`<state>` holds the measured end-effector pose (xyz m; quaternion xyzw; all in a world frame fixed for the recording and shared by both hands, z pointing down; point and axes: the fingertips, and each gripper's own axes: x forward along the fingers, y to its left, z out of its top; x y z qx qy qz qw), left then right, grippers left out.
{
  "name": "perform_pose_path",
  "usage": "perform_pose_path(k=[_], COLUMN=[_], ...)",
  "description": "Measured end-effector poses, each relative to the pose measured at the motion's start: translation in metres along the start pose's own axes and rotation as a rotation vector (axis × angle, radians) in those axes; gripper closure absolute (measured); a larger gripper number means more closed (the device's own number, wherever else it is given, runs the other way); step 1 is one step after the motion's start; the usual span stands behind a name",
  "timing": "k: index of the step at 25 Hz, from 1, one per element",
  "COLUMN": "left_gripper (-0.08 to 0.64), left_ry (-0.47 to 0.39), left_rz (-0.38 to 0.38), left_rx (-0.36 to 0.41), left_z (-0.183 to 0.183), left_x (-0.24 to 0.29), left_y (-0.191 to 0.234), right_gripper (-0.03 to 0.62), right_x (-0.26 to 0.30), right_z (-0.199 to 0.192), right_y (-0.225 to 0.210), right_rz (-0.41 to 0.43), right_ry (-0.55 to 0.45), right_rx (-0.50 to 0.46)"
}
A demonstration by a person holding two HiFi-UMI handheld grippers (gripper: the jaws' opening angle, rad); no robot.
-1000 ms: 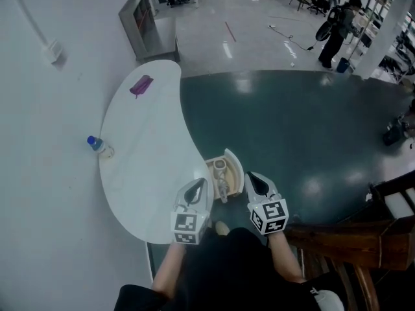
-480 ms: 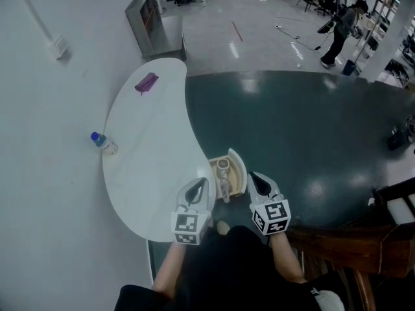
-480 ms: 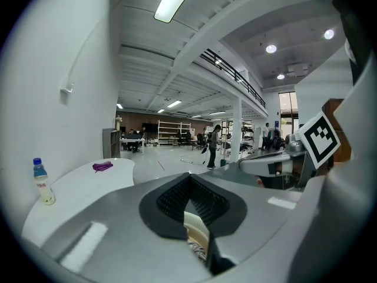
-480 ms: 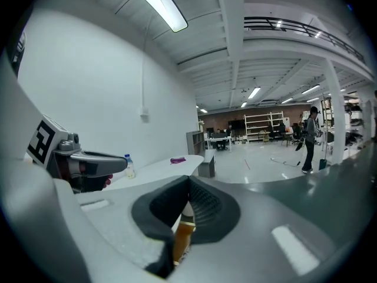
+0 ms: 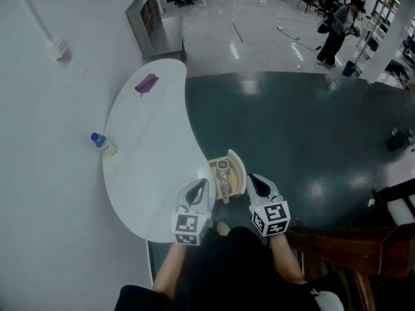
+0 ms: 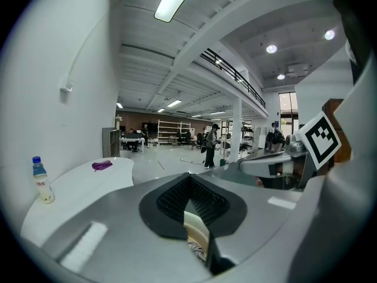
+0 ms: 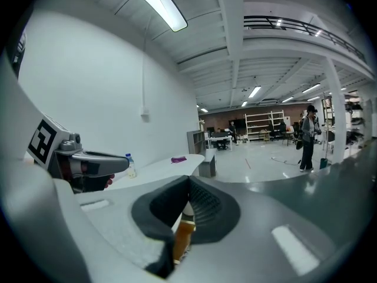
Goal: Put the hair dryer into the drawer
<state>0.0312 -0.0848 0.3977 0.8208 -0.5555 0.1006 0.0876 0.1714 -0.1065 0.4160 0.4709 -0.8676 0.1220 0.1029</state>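
Observation:
The drawer [image 5: 238,166] stands pulled out from the right edge of the white curved table [image 5: 149,154]. In it lies the pale hair dryer [image 5: 222,177]. My left gripper [image 5: 201,182] hovers over the table edge just left of the drawer, jaws together and holding nothing. Just right of the drawer is my right gripper [image 5: 249,175], also shut and empty. In the left gripper view the jaw tips [image 6: 189,176] meet, and a strip of the drawer rim [image 6: 197,232] shows below them. The right gripper view shows its closed tips [image 7: 188,179] above the drawer's wooden side [image 7: 184,237].
A water bottle [image 5: 102,144] stands at the table's left edge and a purple object [image 5: 146,83] lies at its far end. A grey cabinet [image 5: 152,24] is behind the table. A wooden chair [image 5: 363,238] is at my right. A person [image 5: 334,28] walks far off.
Both grippers and the drawer keep their places. The head view has shifted slightly, and the person at the back has moved a little.

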Motion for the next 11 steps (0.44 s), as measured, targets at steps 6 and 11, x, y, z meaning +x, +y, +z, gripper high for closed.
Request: perform_pose_path(k=[6,11], left_gripper=[0.552,0.552], left_ry=[-0.001,-0.002], left_rz=[0.003,0.008], left_rx=[-0.003,-0.004], left_z=[0.0016,-0.001], left_x=[-0.0033,-0.0083], left_y=[0.0022,0.0016], right_gripper=[0.589,0.589], right_x=[-0.0003,-0.0046], right_z=[0.0007,-0.0006], right_y=[0.0043,0.0066], right_rz=[0.004,0.006], right_ry=[0.0,-0.002], right_rx=[0.004,0.007])
